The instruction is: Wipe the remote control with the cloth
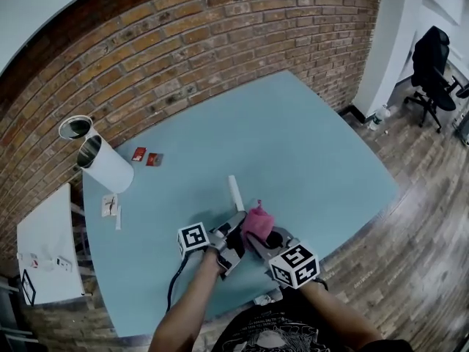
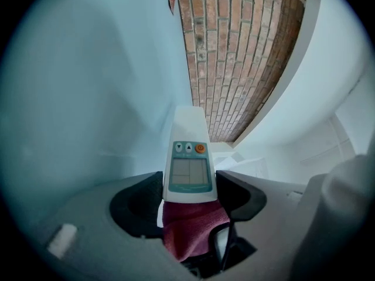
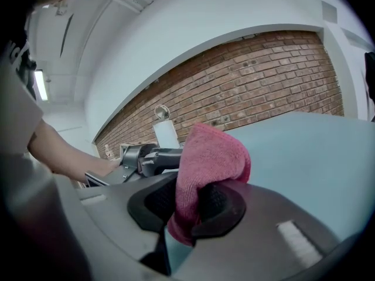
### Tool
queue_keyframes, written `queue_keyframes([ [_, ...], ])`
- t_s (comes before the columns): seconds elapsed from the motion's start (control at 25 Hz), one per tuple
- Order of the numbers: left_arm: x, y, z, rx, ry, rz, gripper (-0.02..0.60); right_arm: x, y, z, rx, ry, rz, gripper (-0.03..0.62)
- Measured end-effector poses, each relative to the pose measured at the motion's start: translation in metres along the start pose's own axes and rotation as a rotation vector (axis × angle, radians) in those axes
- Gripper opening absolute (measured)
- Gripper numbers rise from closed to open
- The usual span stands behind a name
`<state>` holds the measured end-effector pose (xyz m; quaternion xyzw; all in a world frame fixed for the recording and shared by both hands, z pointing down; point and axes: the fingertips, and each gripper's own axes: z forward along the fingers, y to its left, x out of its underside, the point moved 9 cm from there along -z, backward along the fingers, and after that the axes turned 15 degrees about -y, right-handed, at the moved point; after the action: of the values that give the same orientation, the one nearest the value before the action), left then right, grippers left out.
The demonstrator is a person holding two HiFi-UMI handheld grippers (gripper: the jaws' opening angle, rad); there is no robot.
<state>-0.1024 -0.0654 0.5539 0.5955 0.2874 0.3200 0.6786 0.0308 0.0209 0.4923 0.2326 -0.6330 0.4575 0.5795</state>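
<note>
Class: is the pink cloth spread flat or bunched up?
Bunched up: the pink cloth folds over itself, pinched in the right gripper.

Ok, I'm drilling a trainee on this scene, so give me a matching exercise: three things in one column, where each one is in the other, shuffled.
1 remote control
2 cloth
3 white cylinder

A between the jaws of the right gripper
B standing on the table by the brick wall
C between the jaws of the left gripper

Pairs: 1-C, 2-A, 3-B.
</note>
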Motion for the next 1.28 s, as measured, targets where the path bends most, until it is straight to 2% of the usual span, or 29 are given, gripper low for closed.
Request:
queue_keyframes([
  [0.12, -0.012, 0.0, -0.006, -0.085, 0.097, 0.149, 0.28, -0.003, -0.005, -0.004, 0.018, -0.012, 0.008, 0.065],
  [0.36, -0.029, -0.014, -0.013, -0.238, 0.363, 0.528, 0.279, -0.005, -0.016, -0.01, 0.057, -0.024, 0.03, 0.065],
  [0.6, -0.041, -0.027, -0.009, -0.339, 0.626, 0.936, 0.281, -0.005, -0.016, -0.011, 0.053, -0.019, 0.029, 0.066],
  [0.96, -0.045, -0.026, 0.0, -0.437, 0.925, 1.444, 0.285, -0.003, -0.015, -0.026, 0.064, 0.014, 0.02, 0.066],
  [1.04, -0.047, -0.025, 0.0, -0.448, 0.974, 1.53, 0.285, -0.002, -0.013, -0.033, 0.069, 0.027, 0.015, 0.066],
  [1.12, -0.048, -0.025, 0.002, -0.434, 0.995, 1.58, 0.288, 0.0, -0.011, -0.04, 0.067, 0.041, 0.006, 0.066],
  [1.28, -0.049, -0.028, 0.006, -0.387, 0.977, 1.649, 0.3, 0.003, -0.007, -0.049, 0.054, 0.063, -0.015, 0.066],
])
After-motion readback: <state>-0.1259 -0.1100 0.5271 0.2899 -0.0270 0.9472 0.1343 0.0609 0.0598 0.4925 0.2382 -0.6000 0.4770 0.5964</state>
